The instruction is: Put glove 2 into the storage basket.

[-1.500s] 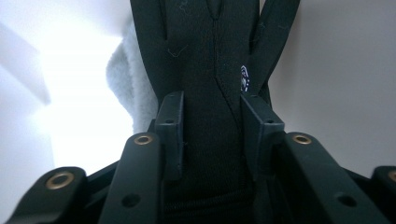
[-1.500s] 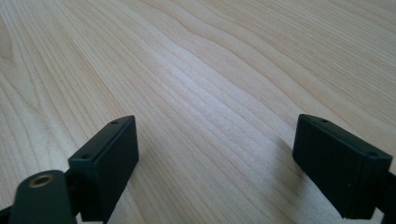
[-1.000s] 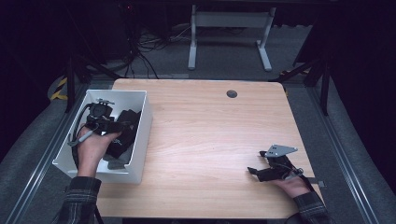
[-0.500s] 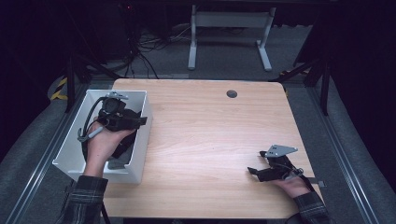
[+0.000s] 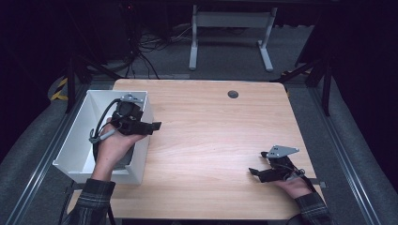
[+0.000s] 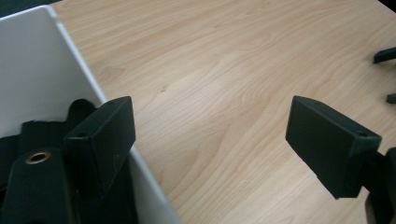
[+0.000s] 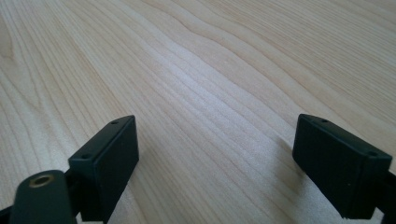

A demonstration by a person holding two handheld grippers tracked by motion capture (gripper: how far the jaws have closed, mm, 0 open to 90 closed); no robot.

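Left gripper (image 5: 152, 125) sits left of centre in the high view, over the right wall of the white bin (image 5: 84, 126), jaws pointing right toward the tabletop. Jaws have just been opening and now stand wide, released, with nothing between them. In the left gripper view the two black pads are blocky, matte, with chamfered edges; one sits at lower left over the bin rim (image 6: 84, 79), the other at right over bare wood.

The bin is a rectangular box of thin white sheet with smooth flat walls and sharp corners, at the left edge of the table (image 5: 211, 140). Black parts (image 6: 37, 130) lie inside it at the lower left of the left gripper view; they are dark, matte and irregular, and I cannot tell what they are.

Right gripper (image 5: 256, 171) is at lower right of the high view, low on the tabletop, with a grey three-cornered plate on top. Its jaws are spread and empty; in the right gripper view they frame nothing but wood grain (image 7: 210, 93).

The table is light wood laminate with wavy grain, a satin sheen and rounded corners. A small dark round grommet (image 5: 233, 94) sits near its far edge, upper centre. Both sleeves are dark plaid.
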